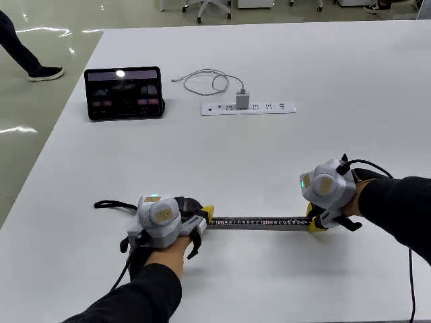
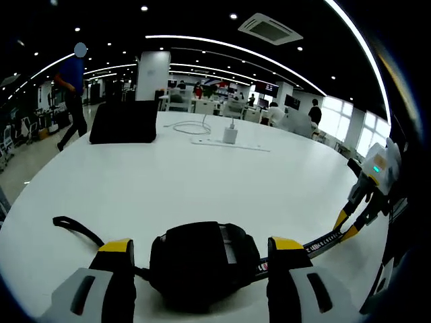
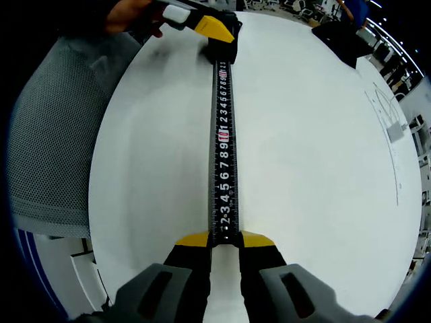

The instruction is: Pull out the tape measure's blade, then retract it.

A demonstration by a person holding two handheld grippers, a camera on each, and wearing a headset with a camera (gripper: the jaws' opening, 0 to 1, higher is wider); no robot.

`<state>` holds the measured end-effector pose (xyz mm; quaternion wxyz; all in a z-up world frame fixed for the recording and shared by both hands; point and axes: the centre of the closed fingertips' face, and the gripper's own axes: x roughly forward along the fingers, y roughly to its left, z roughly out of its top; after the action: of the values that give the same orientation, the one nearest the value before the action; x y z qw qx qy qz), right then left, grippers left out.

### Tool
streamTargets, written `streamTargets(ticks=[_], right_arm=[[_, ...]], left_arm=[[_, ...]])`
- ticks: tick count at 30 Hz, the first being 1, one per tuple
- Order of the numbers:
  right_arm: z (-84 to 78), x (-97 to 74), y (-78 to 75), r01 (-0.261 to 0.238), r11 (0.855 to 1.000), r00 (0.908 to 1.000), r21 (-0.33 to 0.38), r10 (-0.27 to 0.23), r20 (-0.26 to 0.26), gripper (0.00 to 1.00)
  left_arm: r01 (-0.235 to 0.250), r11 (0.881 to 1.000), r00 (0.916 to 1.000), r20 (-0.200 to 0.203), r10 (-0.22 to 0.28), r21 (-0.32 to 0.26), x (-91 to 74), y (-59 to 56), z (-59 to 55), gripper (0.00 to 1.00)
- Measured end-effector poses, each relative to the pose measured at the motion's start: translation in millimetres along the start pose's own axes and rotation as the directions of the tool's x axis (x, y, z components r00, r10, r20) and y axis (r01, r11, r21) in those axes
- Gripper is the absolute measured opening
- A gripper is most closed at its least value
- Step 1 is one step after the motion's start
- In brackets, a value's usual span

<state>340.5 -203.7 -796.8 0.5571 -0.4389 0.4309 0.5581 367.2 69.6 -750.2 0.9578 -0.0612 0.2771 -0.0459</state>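
Observation:
The black tape measure case (image 2: 202, 259) sits on the white table between my left gripper's yellow-tipped jaws; my left gripper (image 1: 196, 222) is shut on it. Its black wrist strap (image 1: 113, 204) trails left. The blade (image 1: 259, 221) stretches rightward along the table, numbered face up, to my right gripper (image 1: 314, 221). In the right gripper view, the blade (image 3: 223, 155) runs from the case (image 3: 221, 50) at the top down to my right gripper (image 3: 225, 239), shut on the blade's end.
A dark tablet (image 1: 124, 92) stands at the back left. A white power strip (image 1: 248, 108) with a charger and coiled cable (image 1: 209, 81) lies behind centre. A person (image 2: 73, 87) walks beyond the table's left edge. A cable (image 1: 410, 282) hangs from my right arm.

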Motion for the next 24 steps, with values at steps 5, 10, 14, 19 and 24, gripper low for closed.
streamTargets(ticks=[5,10,14,19,24], right_arm=[[-0.6,-0.8,0.5,-0.002,1.0,1.0,-0.012,0.002,-0.005,0.11],[-1.5,-0.3,-0.9,0.004,0.999,0.9999,0.047,-0.005,0.011,0.1],[-1.6,0.6,-2.0,-0.003,0.998,1.0,0.059,0.003,0.0,0.11],[-1.6,1.1,-2.2,-0.004,0.998,1.0,0.062,0.004,0.002,0.1],[-1.9,1.6,-1.7,-0.002,0.998,1.0,0.069,0.001,0.001,0.1]], left_arm=[[0.011,0.999,0.9988,-0.047,-0.013,-0.036,4.0,-4.6,-6.6,0.68],[0.002,1.0,0.9987,-0.052,-0.002,0.005,3.9,-4.6,-7.9,0.66],[0.008,1.0,0.9977,-0.068,-0.006,0.027,4.9,-4.2,-9.4,0.66],[0.001,0.997,0.997,-0.078,0.004,0.073,4.8,-3.9,-10.5,0.64],[-0.006,0.998,0.9967,-0.08,0.011,0.064,4.3,-3.0,-11.5,0.64]])
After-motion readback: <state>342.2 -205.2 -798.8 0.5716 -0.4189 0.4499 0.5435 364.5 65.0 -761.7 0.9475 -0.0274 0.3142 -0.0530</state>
